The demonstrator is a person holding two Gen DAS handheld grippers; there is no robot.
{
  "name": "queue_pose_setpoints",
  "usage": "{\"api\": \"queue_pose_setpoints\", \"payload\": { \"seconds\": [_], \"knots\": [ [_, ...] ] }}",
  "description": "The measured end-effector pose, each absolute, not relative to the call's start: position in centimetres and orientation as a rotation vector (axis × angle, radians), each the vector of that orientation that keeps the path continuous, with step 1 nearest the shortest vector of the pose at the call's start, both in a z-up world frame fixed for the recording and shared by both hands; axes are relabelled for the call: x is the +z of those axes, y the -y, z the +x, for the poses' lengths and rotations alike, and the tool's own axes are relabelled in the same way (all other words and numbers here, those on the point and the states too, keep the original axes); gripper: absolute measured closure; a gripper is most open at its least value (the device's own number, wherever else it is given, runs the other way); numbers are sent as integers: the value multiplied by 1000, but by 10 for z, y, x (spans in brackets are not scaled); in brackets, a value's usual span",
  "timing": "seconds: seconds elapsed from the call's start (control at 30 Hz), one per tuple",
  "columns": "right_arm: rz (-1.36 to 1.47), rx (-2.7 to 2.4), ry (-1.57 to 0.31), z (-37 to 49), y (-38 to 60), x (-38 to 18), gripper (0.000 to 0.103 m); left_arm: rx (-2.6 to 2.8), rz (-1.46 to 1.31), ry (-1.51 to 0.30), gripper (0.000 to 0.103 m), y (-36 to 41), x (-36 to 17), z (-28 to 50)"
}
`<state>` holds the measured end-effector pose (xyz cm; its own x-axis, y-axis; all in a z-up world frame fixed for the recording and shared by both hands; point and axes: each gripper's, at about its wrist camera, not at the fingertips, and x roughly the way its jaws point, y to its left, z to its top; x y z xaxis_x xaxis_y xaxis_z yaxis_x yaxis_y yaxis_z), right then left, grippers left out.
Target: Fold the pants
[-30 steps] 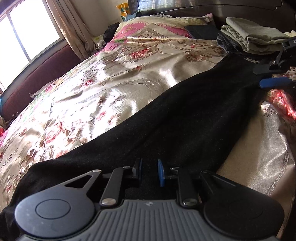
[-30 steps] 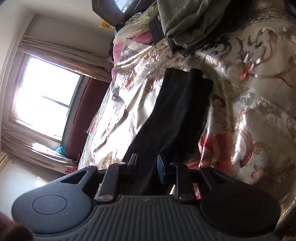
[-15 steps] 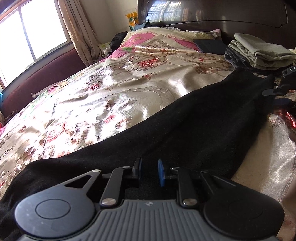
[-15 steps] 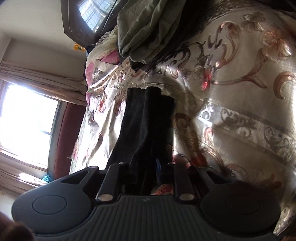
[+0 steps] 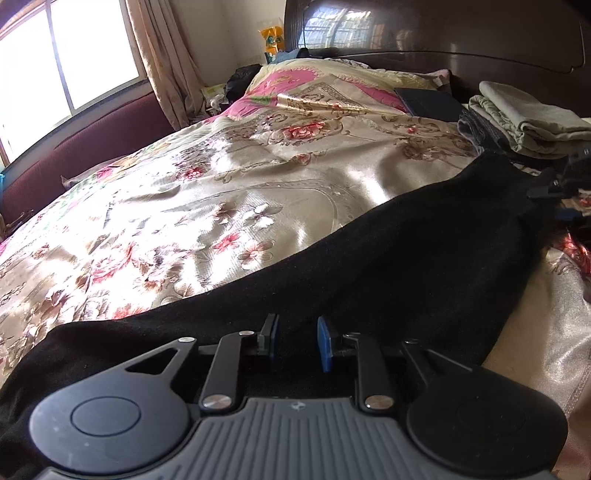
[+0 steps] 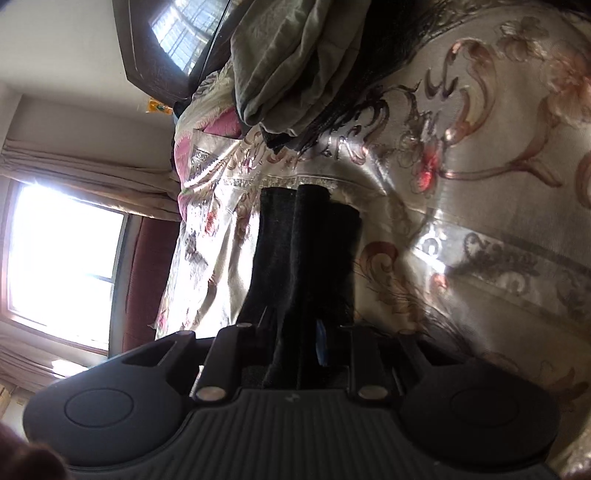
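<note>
No legible writing or brand marks anywhere; no containers in view. Black pants stretched lengthwise across the floral bedspread, running from the left gripper toward the dark headboard. Left gripper jaws narrowly parted, black cloth lying between the blue pads; grip not certain. Right gripper clamped on a bunched end of the pants, fabric filling the gap. Folded olive garments stacked near the headboard, beyond the far end of the pants. Compared with half a second earlier: left view raised slightly, pillow closer; right grip unchanged.
</note>
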<state>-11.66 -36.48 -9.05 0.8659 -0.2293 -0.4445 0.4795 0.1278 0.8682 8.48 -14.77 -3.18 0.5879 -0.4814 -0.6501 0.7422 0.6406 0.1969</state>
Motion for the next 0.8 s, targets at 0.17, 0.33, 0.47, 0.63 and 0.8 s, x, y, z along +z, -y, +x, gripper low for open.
{"api": "queue_pose_setpoints", "payload": {
  "seconds": [0.17,0.33,0.47,0.63,0.8],
  "knots": [
    [1275,-538,-250,-85,370,-84,62,-803,491,-612,64,159,-36,76],
    [1263,-519,-285,-95,372,-84,95,-941,563,-615,70,169,-44,43],
    [1202,-489,-262,-106,366,-73,96,-951,583,-594,67,162,-33,41],
    [1169,-506,-311,-96,369,-72,96,-893,534,-673,67,161,-46,60],
    [985,-457,-296,-86,352,-20,96,-903,498,-624,63,139,-35,53]
  ]
}}
